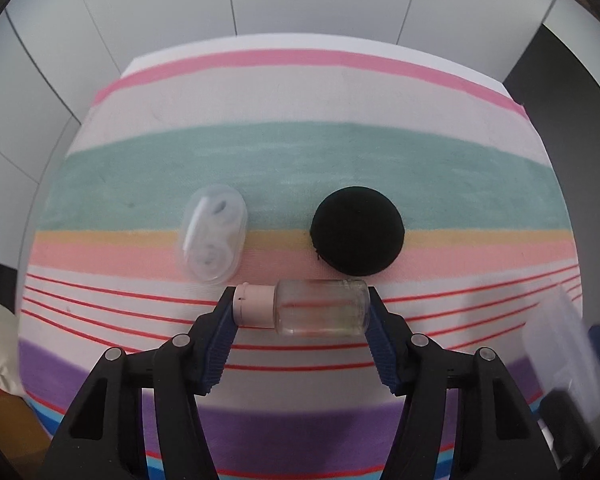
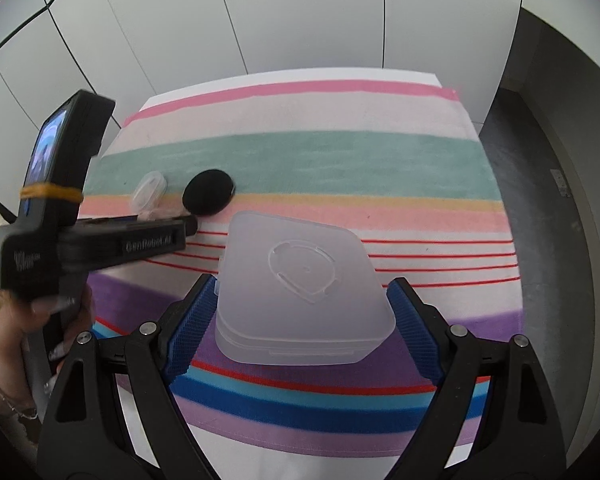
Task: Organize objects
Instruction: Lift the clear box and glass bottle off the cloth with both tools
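Note:
My left gripper (image 1: pixel 302 308) is shut on a clear glass bottle (image 1: pixel 322 307) with a pale pink cap (image 1: pixel 254 306), held sideways just above the striped cloth (image 1: pixel 300 152). Beyond it lie a clear oval case (image 1: pixel 214 236) and a round black pouch (image 1: pixel 358 232). My right gripper (image 2: pixel 302 300) holds a frosted square plastic box (image 2: pixel 300 284) between its blue pads, lid closed. The box also shows blurred at the right edge of the left wrist view (image 1: pixel 564 356). The left gripper's body shows at the left of the right wrist view (image 2: pixel 112 244).
The striped cloth (image 2: pixel 340 152) covers a table that ends at white wall panels behind. In the right wrist view the clear case (image 2: pixel 150 190) and black pouch (image 2: pixel 208 197) lie behind the left gripper. Dark floor lies to the right of the table.

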`<state>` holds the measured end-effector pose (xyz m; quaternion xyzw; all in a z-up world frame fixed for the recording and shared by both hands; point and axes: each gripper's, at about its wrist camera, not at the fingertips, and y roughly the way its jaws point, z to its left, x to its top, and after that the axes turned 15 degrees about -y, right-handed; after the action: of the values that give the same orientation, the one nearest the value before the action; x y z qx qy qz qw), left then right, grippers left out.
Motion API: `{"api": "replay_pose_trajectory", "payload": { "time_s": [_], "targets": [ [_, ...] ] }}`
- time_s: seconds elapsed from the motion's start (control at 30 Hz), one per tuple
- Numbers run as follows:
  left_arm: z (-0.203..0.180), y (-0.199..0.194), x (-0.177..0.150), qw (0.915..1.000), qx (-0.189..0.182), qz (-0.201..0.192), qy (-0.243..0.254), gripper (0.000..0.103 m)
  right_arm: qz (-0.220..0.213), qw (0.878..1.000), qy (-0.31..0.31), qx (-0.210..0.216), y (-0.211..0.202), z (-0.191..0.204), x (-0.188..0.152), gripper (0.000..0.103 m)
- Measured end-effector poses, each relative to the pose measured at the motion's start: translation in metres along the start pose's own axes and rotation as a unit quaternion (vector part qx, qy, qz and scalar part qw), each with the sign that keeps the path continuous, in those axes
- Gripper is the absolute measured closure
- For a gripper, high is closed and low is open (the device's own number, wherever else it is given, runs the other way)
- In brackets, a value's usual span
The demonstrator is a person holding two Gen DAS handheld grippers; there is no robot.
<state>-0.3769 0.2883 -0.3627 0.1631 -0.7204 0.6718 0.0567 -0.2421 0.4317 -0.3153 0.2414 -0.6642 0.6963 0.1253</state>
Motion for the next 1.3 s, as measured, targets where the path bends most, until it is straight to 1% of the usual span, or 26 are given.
{"api": "replay_pose_trajectory", "payload": {
  "time_s": [0.13, 0.23, 0.33, 0.43, 0.53, 0.57, 0.6, 0.7, 0.8, 0.9, 0.93, 0.97, 1.0, 1.03, 1.1, 1.17, 1.2, 1.23, 1.27, 1.3],
  "targets": [
    [0.0, -0.02, 0.002, 0.9998, 0.005, -0.014, 0.013, 0.042, -0.003, 1.0, -0.003, -0.013, -0.01, 0.002, 0.008, 0.015],
    [0.009, -0.047, 0.005, 0.9995, 0.008, -0.025, 0.015, 0.042, -0.008, 1.0, -0.01, -0.026, -0.024, 0.004, 0.019, 0.015],
    [0.018, -0.081, 0.013, 0.9994, -0.005, -0.033, 0.007, 0.042, -0.026, 0.999, -0.016, -0.041, -0.048, 0.007, 0.032, 0.015],
    [0.026, -0.129, 0.023, 0.9982, -0.026, -0.055, -0.003, 0.042, -0.052, 0.997, -0.019, -0.05, -0.083, 0.009, 0.05, 0.015],
    [0.035, -0.185, 0.03, 0.9951, -0.045, -0.087, -0.006, 0.042, -0.075, 0.994, -0.029, -0.075, -0.128, 0.015, 0.074, 0.015],
    [0.038, -0.2, 0.033, 0.9941, -0.048, -0.098, -0.004, 0.042, -0.083, 0.993, -0.03, -0.081, -0.141, 0.018, 0.08, 0.015],
    [0.041, -0.224, 0.034, 0.9924, -0.05, -0.113, -0.003, 0.042, -0.09, 0.992, -0.03, -0.085, -0.155, 0.019, 0.085, 0.015],
    [0.051, -0.275, 0.036, 0.9896, -0.05, -0.135, -0.006, 0.042, -0.111, 0.989, -0.031, -0.095, -0.199, 0.026, 0.103, 0.015],
    [0.059, -0.315, 0.035, 0.9878, -0.054, -0.146, -0.013, 0.042, -0.133, 0.985, -0.032, -0.105, -0.24, 0.036, 0.114, 0.016],
    [0.062, -0.353, 0.027, 0.9837, -0.053, -0.172, -0.002, 0.042, -0.151, 0.982, -0.032, -0.106, -0.274, 0.045, 0.119, 0.016],
    [0.063, -0.363, 0.024, 0.9822, -0.053, -0.18, 0.001, 0.042, -0.155, 0.982, -0.031, -0.104, -0.281, 0.048, 0.12, 0.018],
    [0.063, -0.371, 0.021, 0.9811, -0.053, -0.186, 0.004, 0.042, -0.16, 0.981, -0.03, -0.103, -0.289, 0.05, 0.12, 0.027],
    [0.064, -0.379, 0.017, 0.9799, -0.056, -0.191, 0.006, 0.042, -0.16, 0.982, -0.028, -0.1, -0.294, 0.052, 0.12, 0.051],
    [0.066, -0.384, 0.015, 0.9794, -0.059, -0.193, 0.005, 0.042, -0.158, 0.983, -0.025, -0.092, -0.298, 0.052, 0.12, 0.056],
    [0.064, -0.386, 0.01, 0.9795, -0.052, -0.194, 0.006, 0.042, -0.152, 0.984, -0.029, -0.088, -0.3, 0.055, 0.121, 0.056],
    [0.06, -0.375, 0.006, 0.9812, -0.036, -0.189, 0.008, 0.042, -0.127, 0.985, -0.056, -0.102, -0.287, 0.063, 0.123, 0.055],
    [0.059, -0.363, 0.002, 0.9836, -0.032, -0.177, 0.005, 0.042, -0.115, 0.987, -0.064, -0.097, -0.277, 0.068, 0.121, 0.051],
    [0.057, -0.356, -0.002, 0.985, -0.028, -0.17, 0.006, 0.042, -0.096, 0.99, -0.068, -0.081, -0.259, 0.07, 0.121, 0.05],
    [0.057, -0.343, -0.006, 0.9865, -0.021, -0.162, 0.008, 0.042, -0.068, 0.994, -0.066, -0.06, -0.235, 0.07, 0.116, 0.05],
    [0.058, -0.331, -0.01, 0.9877, -0.014, -0.155, 0.011, 0.042, -0.051, 0.996, -0.061, -0.048, -0.218, 0.069, 0.111, 0.05]
  ]
}}
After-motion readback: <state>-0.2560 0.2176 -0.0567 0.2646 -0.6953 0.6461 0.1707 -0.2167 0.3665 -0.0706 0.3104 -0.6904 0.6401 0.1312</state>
